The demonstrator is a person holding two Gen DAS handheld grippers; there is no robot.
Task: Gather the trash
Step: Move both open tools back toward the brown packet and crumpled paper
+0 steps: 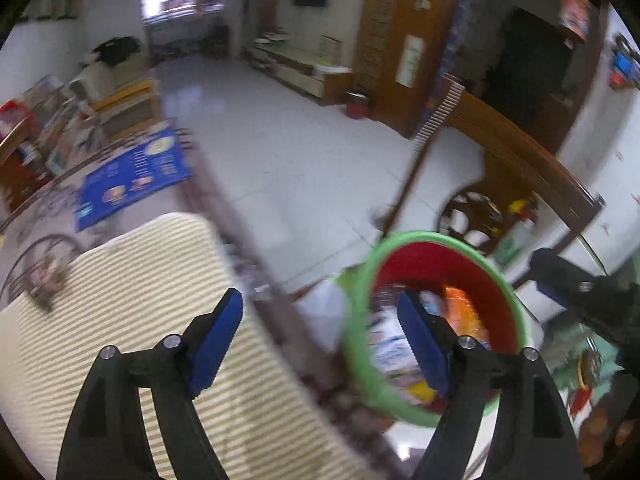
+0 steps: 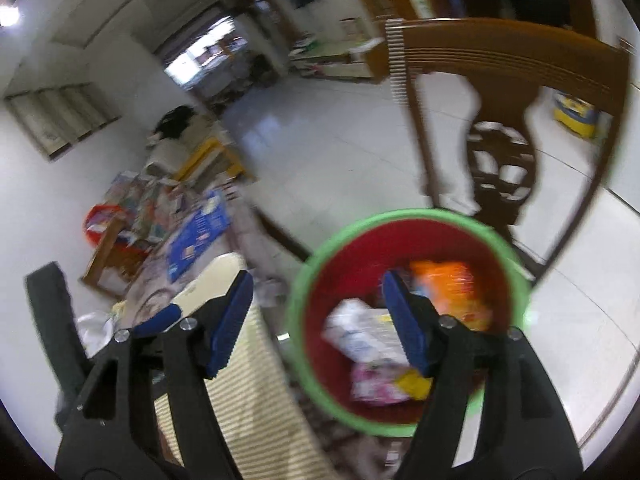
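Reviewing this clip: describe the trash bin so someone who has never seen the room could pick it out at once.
Start at the table with the striped cream mat. Just past its edge, lower down toward the white tiled floor, stands the trash bin: round, red inside, with a bright green rim. It already holds wrappers, including an orange packet; nothing else nearby is round and two-coloured like it.

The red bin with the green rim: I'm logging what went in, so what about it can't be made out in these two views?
- Wrapper print: motion blur smears the orange packet and white packet in both views.
- Bin bottom: covered by the trash.
- Bin's near side: in the left wrist view, the left gripper finger crosses it; in the right wrist view, the right gripper does.
- Total item count: uncertain.
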